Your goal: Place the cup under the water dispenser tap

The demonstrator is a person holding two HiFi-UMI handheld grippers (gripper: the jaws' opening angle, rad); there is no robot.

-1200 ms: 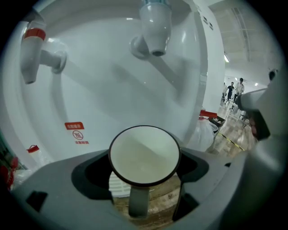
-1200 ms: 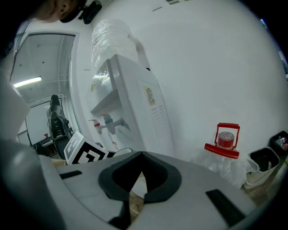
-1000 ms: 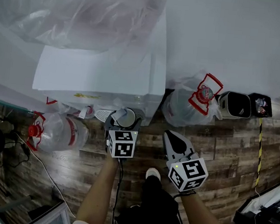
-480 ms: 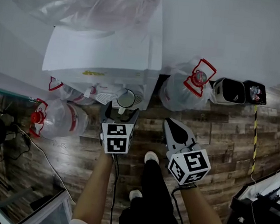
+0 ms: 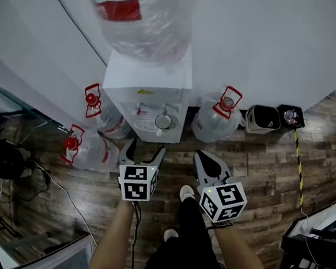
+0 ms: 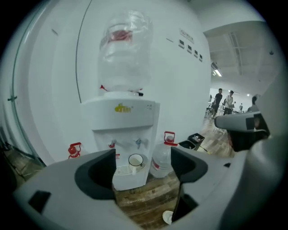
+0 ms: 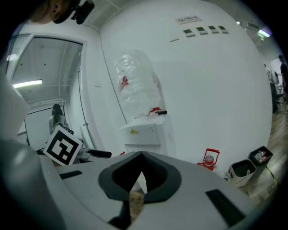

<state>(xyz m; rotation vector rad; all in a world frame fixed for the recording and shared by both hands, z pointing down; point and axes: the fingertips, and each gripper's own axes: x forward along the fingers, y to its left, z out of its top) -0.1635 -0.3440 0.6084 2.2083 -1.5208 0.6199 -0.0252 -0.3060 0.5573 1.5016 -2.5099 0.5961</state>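
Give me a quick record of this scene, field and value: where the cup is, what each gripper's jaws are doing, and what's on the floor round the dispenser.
cup: upright on the drip tray of the water dispenser, under the tap on the right in the head view
left gripper: clear of the dispenser, jaws wide apart, just closed slightly, nothing between them
right gripper: beside the left gripper, jaws together, empty
dispenser top: large water bottle mounted
floor: spare bottles with red handles both sides of the dispenser; bins to the right

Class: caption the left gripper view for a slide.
Left claw, open but just easing narrower, frames a white cup on the water dispenser's drip tray below the blue tap.
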